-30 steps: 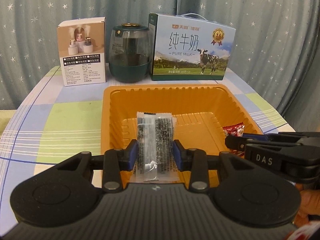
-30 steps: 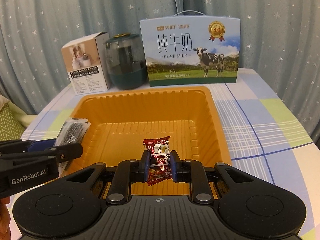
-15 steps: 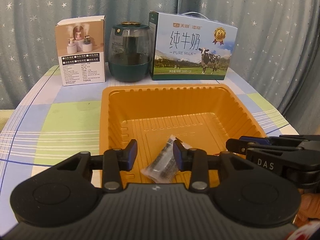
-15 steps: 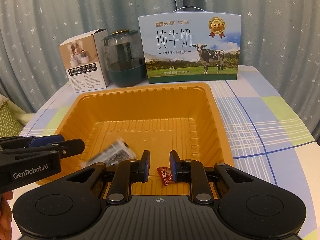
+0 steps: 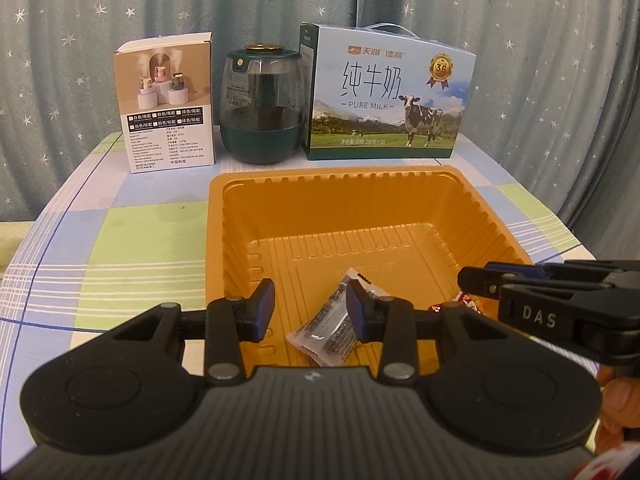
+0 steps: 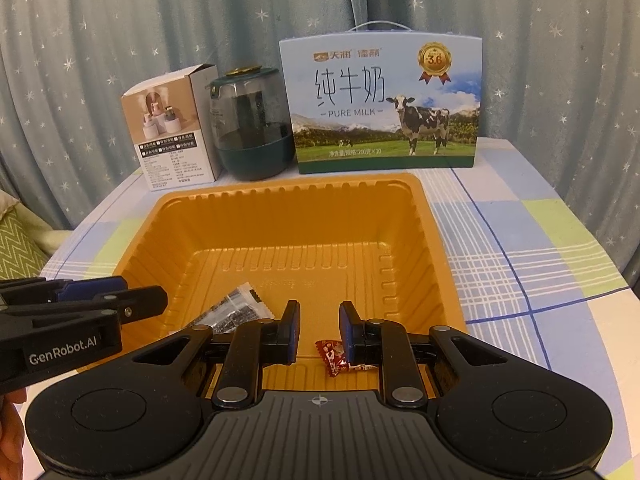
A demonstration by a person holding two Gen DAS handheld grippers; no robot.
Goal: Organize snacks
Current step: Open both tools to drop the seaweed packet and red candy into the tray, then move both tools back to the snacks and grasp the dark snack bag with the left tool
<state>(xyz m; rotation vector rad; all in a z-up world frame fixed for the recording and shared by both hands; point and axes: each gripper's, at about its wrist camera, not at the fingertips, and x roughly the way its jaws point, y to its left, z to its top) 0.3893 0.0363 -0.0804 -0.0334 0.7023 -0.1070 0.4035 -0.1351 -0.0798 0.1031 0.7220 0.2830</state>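
An orange plastic tray [image 5: 320, 184] sits mid-table. On its floor lie a clear packet of dark snack [image 5: 328, 328] and a red wrapped candy [image 6: 334, 358]. My left gripper [image 5: 310, 310] is open over the tray's near side. The packet lies below it, partly behind the right finger, not pinched. My right gripper [image 6: 319, 326] is open too, with the candy loose on the tray floor just under its right finger. In the right wrist view the packet [image 6: 236, 312] rests beside the left gripper's tips [image 6: 152, 300]. In the left wrist view the candy [image 5: 460, 302] peeks out under the right gripper [image 5: 472, 280].
Behind the tray stand a white product box [image 5: 168, 112], a green-based jar [image 5: 262, 108] and a blue milk carton [image 5: 384, 96]. A checked cloth [image 5: 140, 240] covers the table, with a starred curtain behind. A fingertip [image 5: 616, 400] shows at the right edge.
Both grippers let go of their snacks. The dark packet and the red candy dropped from between the pads onto the tray floor. The hands stayed where they were.
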